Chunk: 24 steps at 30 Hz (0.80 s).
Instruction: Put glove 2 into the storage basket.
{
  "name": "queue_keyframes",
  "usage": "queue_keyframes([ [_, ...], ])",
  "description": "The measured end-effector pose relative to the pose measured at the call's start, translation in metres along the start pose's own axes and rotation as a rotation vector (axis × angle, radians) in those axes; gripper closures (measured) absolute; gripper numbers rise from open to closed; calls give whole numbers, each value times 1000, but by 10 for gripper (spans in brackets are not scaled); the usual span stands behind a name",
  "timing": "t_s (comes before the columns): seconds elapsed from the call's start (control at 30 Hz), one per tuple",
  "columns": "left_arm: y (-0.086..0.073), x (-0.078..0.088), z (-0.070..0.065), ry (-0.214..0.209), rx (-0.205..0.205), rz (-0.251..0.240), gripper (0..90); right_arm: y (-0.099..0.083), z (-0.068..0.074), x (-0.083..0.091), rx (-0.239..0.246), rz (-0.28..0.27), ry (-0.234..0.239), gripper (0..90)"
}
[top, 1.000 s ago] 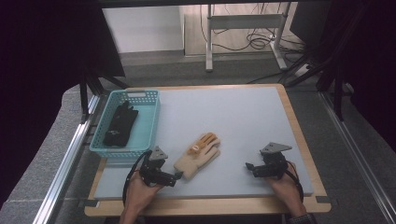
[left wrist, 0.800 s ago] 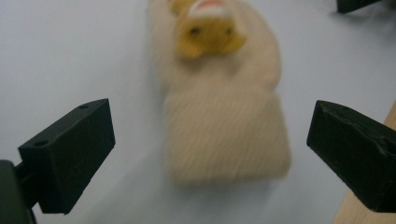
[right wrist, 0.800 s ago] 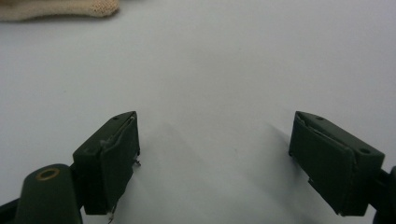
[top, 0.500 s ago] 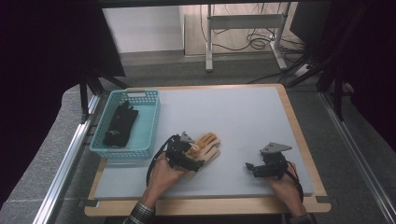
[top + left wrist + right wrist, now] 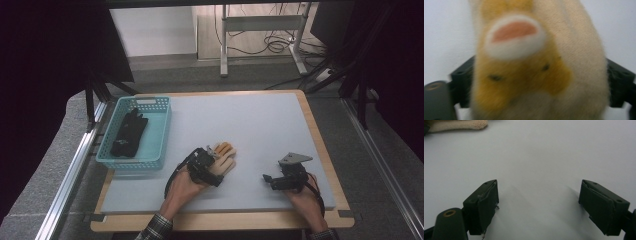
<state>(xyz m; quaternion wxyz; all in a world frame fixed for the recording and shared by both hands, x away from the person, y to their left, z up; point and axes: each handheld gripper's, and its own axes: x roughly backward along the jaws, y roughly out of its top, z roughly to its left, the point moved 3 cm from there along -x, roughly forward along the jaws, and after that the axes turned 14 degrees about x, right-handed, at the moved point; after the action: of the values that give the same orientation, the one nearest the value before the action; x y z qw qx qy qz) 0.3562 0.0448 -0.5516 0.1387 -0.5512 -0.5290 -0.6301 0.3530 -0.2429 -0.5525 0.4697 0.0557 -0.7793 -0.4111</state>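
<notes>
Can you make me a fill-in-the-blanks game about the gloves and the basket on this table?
1. The black glove lies inside the ____ basket.
2. The left gripper has its jaws around the ____ glove.
3. The right gripper holds ____ between its jaws.
4. The gloves rest on a table with a pale grey top and a ____ edge.

Missing words: blue; beige; nothing; wooden

No readable text or labels.
</notes>
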Motion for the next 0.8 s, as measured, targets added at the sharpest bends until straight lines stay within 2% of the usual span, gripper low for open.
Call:
queue_keyframes([
  [0.13,0,4,1,4,8,9,241,0,0,0,0,0,0,158],
  [0.17,1,5,2,10,15,15,241,0,0,0,1,0,0,158],
  [0.2,1,6,3,14,22,12,340,0,0,0,1,0,0,158],
  [0.23,1,8,5,16,26,14,384,0,0,0,1,0,-1,158],
  [0.3,1,9,5,15,31,15,443,0,0,0,1,0,0,158],
  [0.33,1,10,5,13,36,13,443,0,0,0,1,0,0,158],
  [0.37,1,10,6,15,37,14,496,0,0,0,2,0,-1,158],
  [0.47,1,11,6,12,32,18,536,0,0,0,2,0,0,158],
  [0.53,2,11,8,-10,24,18,542,0,0,0,1,0,0,158],
  [0.6,2,13,14,-55,40,18,551,0,0,0,2,0,-1,158],
  [0.63,3,14,18,-61,47,12,555,0,0,0,1,1,0,158],
  [0.67,3,14,18,-61,47,12,555,0,0,0,1,1,0,158],
  [0.7,4,16,20,-40,44,3,555,0,0,0,1,0,0,158],
  [0.8,6,19,21,-48,54,-10,554,0,0,0,0,1,0,158],
])
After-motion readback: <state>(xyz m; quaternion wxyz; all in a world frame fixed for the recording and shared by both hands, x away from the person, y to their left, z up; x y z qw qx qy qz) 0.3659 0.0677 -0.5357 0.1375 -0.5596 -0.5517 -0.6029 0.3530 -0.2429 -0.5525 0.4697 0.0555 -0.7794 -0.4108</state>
